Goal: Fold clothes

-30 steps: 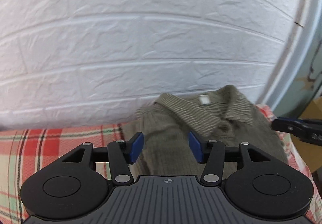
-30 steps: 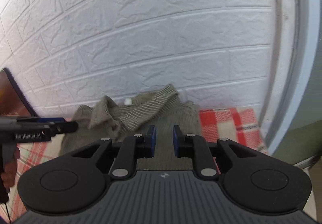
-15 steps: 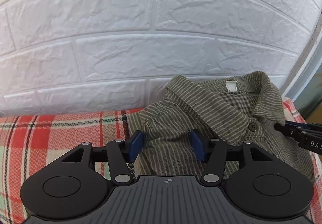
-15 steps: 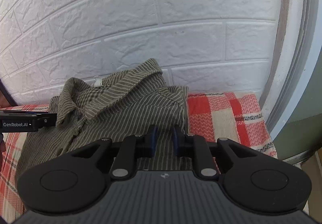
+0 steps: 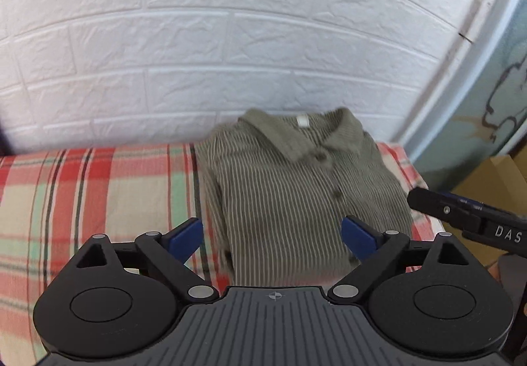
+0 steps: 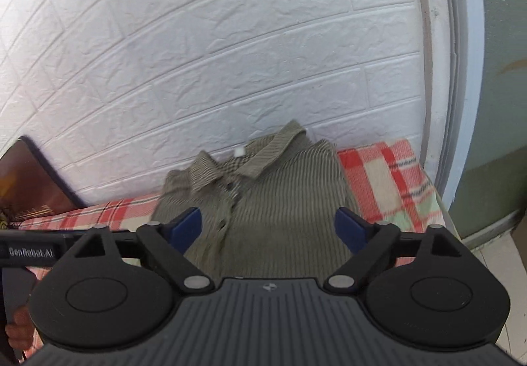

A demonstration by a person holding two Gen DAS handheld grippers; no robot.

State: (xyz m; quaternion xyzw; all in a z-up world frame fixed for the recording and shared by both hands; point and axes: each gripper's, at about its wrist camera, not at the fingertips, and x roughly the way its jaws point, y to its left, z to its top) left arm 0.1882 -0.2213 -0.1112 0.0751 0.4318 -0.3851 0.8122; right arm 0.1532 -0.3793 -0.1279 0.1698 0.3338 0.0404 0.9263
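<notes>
An olive striped collared shirt (image 5: 296,195) lies folded on a red, cream and green plaid blanket (image 5: 98,195), its collar against the white brick wall. My left gripper (image 5: 272,236) hovers above the shirt's near edge. Its jaws are opening wide and its blue pads (image 5: 186,234) touch no cloth. In the right wrist view the same shirt (image 6: 280,211) lies below my right gripper (image 6: 268,229), whose jaws are also opening wide, with nothing pressed between them. Each gripper's black body shows at the edge of the other's view.
A white brick wall (image 5: 230,53) stands right behind the shirt. A white door frame (image 6: 441,86) and tiled floor lie to the right past the blanket's edge (image 6: 438,201). A dark framed board (image 6: 29,181) leans at the far left. A cardboard box (image 5: 494,178) sits at the right.
Both grippers went in close over the shirt, then pulled back and up. Their jaws spread wide and let go of the cloth. The shirt now lies flat.
</notes>
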